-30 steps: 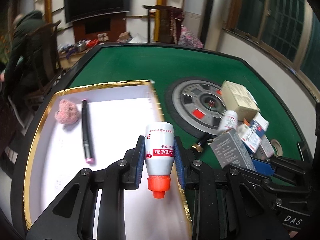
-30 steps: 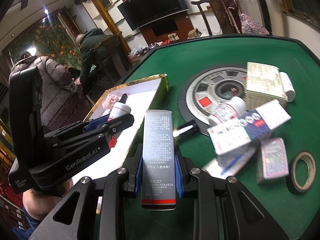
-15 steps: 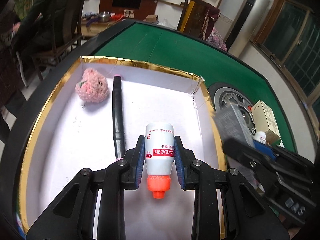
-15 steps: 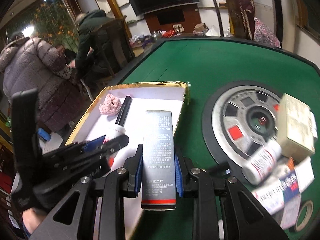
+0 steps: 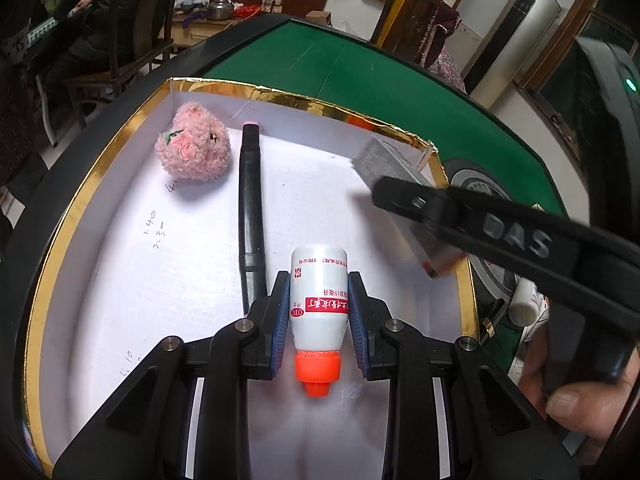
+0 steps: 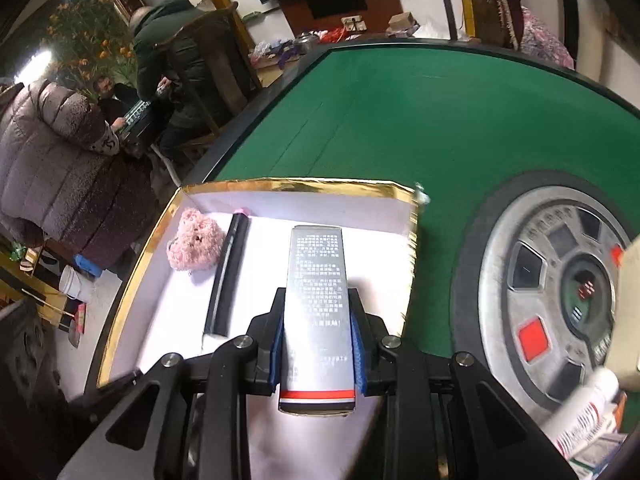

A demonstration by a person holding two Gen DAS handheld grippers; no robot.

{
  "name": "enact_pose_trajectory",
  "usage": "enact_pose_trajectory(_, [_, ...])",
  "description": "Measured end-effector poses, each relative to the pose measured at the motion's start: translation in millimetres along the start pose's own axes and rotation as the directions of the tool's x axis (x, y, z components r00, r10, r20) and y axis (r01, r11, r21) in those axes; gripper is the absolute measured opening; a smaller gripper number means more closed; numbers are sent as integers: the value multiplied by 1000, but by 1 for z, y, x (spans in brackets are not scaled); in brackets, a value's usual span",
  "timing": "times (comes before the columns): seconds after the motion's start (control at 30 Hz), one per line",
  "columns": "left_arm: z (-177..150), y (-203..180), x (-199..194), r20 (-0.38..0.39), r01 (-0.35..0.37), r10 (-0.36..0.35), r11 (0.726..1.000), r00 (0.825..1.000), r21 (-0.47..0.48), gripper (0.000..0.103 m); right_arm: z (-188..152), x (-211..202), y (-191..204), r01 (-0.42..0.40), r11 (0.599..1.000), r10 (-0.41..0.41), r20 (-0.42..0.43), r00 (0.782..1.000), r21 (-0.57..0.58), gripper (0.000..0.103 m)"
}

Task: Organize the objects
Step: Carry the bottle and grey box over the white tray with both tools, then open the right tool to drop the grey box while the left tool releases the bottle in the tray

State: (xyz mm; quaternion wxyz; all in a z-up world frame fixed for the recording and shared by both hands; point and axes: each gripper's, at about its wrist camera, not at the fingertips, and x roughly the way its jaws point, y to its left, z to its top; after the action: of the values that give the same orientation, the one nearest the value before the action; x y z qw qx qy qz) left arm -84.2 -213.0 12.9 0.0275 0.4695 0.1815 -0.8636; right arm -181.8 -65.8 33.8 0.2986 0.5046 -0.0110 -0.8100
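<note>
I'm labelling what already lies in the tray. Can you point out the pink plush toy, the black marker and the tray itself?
pink plush toy (image 5: 194,148), left wrist view, middle of its fuzzy body
black marker (image 5: 250,204), left wrist view, mid barrel
tray (image 6: 304,185), right wrist view, gold far rim

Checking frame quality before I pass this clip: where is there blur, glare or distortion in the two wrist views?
Left wrist view: the right gripper and its grey box are motion-smeared, while the white bottle is sharp; the fisheye bends the gold-rimmed box. Right wrist view: the items at the right edge are streaked, and the grey box's face catches a sheen.
</note>
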Motion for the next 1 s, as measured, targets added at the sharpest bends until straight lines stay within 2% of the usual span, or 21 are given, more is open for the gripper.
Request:
enact_pose_trajectory(0.37, [2,3,4,-28,0,0,999,1000,-32,27,24,35,20,12,999,-15,-53,999,-52,26])
enact_pose_trajectory(1.0, [4,4,2,-18,-9,8,998,1000,-62,27,35,61,28,-48,997,43,-90,995,-60,26])
